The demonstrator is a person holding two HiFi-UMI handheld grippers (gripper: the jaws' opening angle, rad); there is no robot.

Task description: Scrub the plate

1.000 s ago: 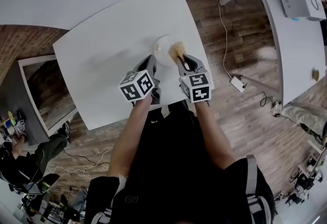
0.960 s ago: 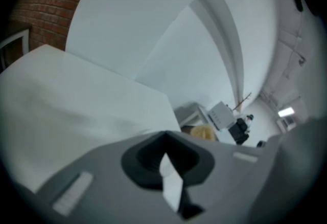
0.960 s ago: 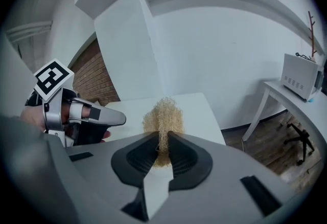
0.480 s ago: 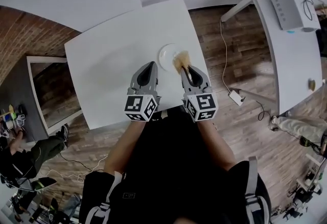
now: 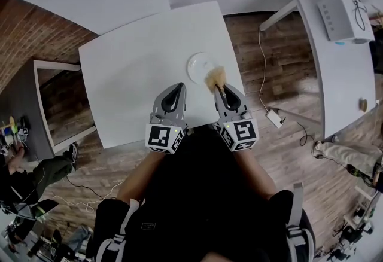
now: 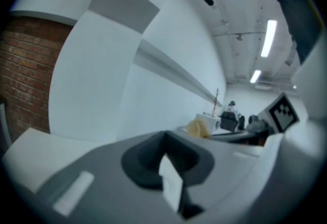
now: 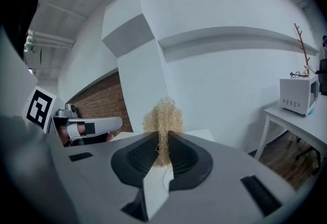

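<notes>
Black-and-white square markers on the cube of each gripper. Left gripper [image 5: 178, 88]: jaws pressed together, nothing between them, over the near part of the table [image 5: 128, 69], apart from the plate [image 5: 198, 64]. Right gripper [image 7: 162, 140]: jaws nearly shut, clamped on a tan fibrous scrubber [image 7: 162, 115], tuft projecting past the tips. Plate: white, flat on the table, close to its right edge. Scrubber at the plate's near right rim; contact not discernible.
</notes>
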